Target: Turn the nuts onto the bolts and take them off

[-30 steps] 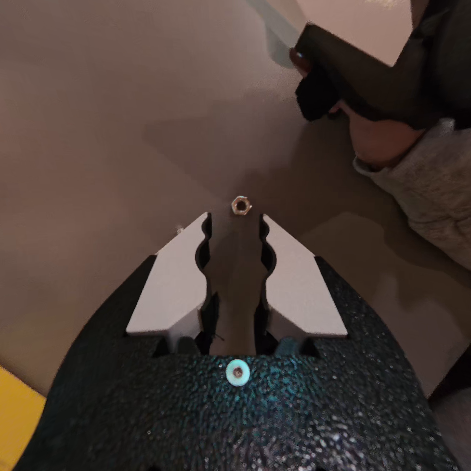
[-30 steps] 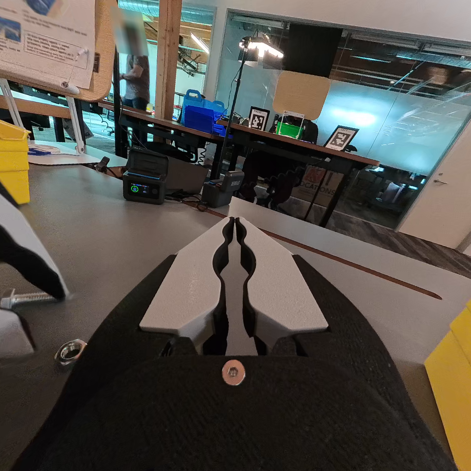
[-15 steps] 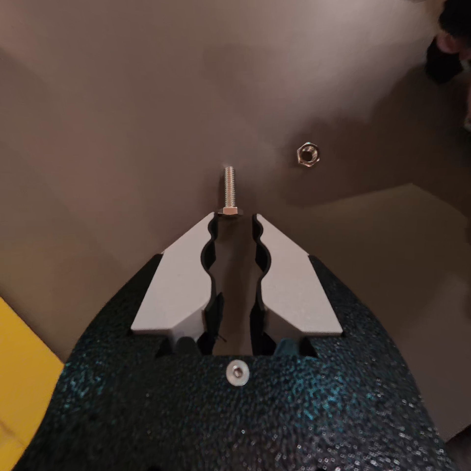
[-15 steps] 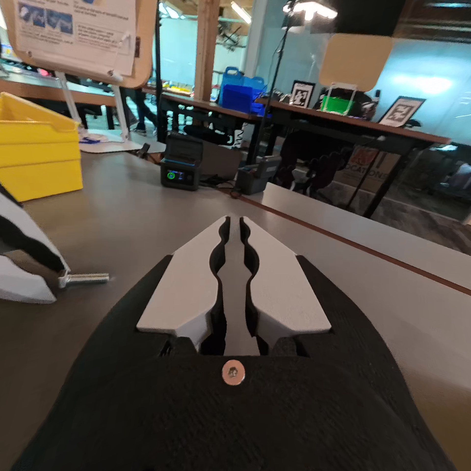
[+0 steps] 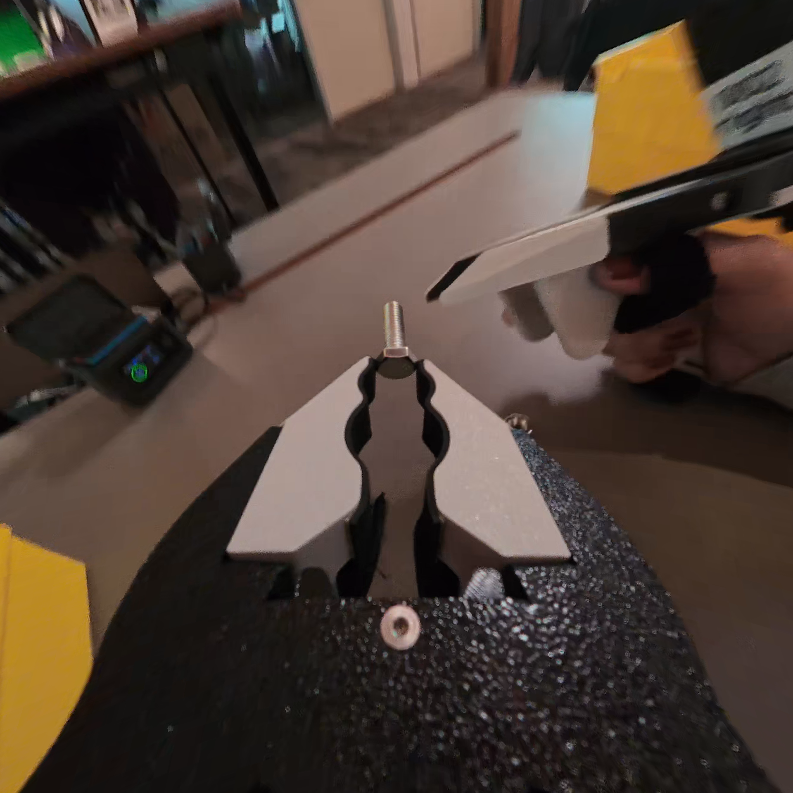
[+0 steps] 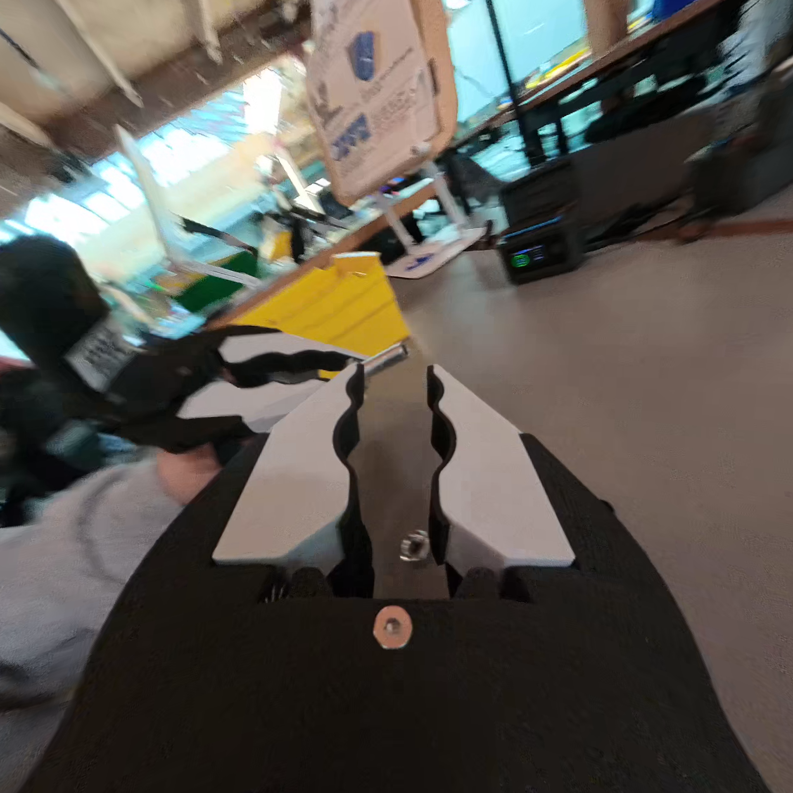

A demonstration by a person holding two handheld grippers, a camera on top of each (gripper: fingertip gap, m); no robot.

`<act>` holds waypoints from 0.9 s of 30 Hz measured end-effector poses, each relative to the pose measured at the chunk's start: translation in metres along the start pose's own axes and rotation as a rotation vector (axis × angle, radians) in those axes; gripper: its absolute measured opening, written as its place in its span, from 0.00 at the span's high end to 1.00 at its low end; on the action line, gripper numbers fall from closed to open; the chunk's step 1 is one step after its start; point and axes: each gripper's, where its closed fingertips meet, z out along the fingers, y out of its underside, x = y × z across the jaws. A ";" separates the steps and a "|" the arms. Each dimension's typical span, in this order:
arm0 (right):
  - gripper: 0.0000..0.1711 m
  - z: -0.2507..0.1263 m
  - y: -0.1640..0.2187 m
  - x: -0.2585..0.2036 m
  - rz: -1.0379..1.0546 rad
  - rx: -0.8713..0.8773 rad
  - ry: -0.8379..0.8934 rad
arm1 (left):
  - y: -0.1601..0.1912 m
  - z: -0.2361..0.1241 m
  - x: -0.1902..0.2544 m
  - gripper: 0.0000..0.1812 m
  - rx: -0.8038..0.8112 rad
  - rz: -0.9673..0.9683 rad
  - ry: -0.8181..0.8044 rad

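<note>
My left gripper (image 5: 397, 368) is shut on the hex head of a silver bolt (image 5: 394, 324), held off the grey table with its threaded shaft pointing forward. The right wrist view shows that gripper (image 6: 274, 369) at the left with the bolt (image 6: 386, 356) sticking out. My right gripper (image 6: 394, 371) is open and empty, tilted, just right of the bolt's tip. It also shows in the left wrist view (image 5: 515, 266), above and to the right of the bolt. A silver nut (image 6: 414, 545) lies on the table below my right fingers, and its edge shows beside my left finger (image 5: 517, 418).
A yellow bin (image 6: 339, 309) stands behind the left gripper and another (image 5: 643, 120) behind the right one. A black device with a lit screen (image 6: 540, 253) sits at the table's far side. A board on a stand (image 6: 377, 94) rises behind. A grey sleeve (image 6: 64, 536) fills the lower left. Less than 4 cm separates the two grippers' tips. About 9 centimeters separates my left fingertips from the silver nut (image 6: 414, 545).
My left gripper closed on the bolt's head and lifted it off the table, tilting up. My right gripper opened and swung left over the nut, toward the bolt.
</note>
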 end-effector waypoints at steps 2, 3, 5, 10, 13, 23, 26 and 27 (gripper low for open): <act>0.82 0.001 -0.004 -0.014 0.177 0.036 -0.155 | -0.011 -0.002 0.006 0.91 0.102 0.037 0.004; 0.81 0.001 -0.006 -0.018 0.251 0.053 -0.208 | -0.016 -0.003 0.011 0.91 0.137 0.062 0.011; 0.80 0.001 -0.006 -0.018 0.317 0.066 -0.241 | -0.025 -0.007 0.015 0.91 0.199 0.108 0.003; 0.90 -0.002 -0.011 -0.031 0.333 0.087 -0.344 | -0.029 -0.008 0.027 0.91 0.242 0.153 0.064; 0.95 -0.003 -0.008 -0.033 0.259 0.065 -0.341 | -0.025 -0.007 0.031 0.91 0.243 0.141 0.106; 0.96 -0.014 0.013 -0.051 -0.111 -0.104 -0.368 | -0.013 -0.015 0.050 0.85 0.196 -0.029 0.402; 0.96 -0.018 0.016 -0.058 -0.144 -0.121 -0.406 | -0.012 -0.021 0.061 0.90 0.194 -0.062 0.512; 0.96 -0.018 0.016 -0.059 -0.150 -0.124 -0.413 | -0.012 -0.022 0.063 0.91 0.192 -0.069 0.532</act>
